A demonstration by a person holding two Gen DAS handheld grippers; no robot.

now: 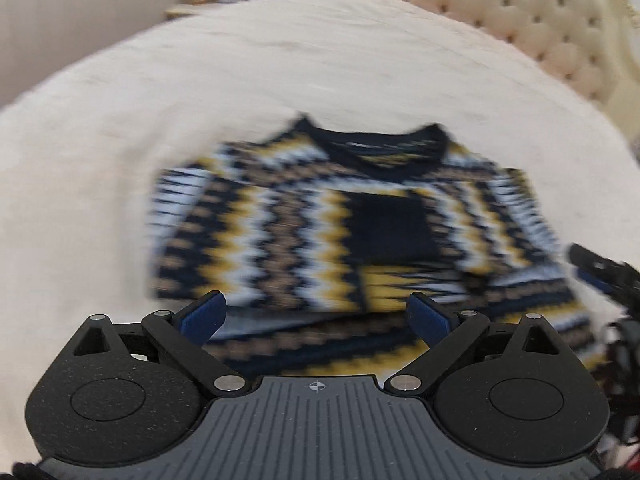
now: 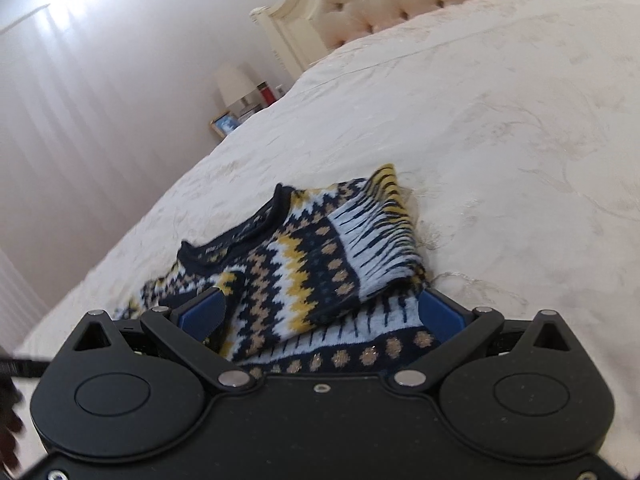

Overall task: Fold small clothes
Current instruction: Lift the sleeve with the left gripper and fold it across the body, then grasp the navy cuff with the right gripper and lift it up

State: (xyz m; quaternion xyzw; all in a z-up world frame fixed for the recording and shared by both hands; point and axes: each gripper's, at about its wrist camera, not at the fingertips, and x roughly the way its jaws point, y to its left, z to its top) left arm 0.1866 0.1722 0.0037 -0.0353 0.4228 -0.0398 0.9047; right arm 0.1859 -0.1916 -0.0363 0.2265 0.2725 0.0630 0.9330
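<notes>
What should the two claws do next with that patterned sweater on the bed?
Probably bring the hem up toward the collar. The sweater already has both sleeves folded in over its body on the bed, and both the left claw and right claw stand open at the hem, gripping nothing.

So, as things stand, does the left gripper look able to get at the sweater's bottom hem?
Probably yes. The left gripper stands wide open with nothing between its pads, and the sweater lies flat on the bed with its hem just ahead. The right gripper sits off at the sweater's side, not across that path.
</notes>
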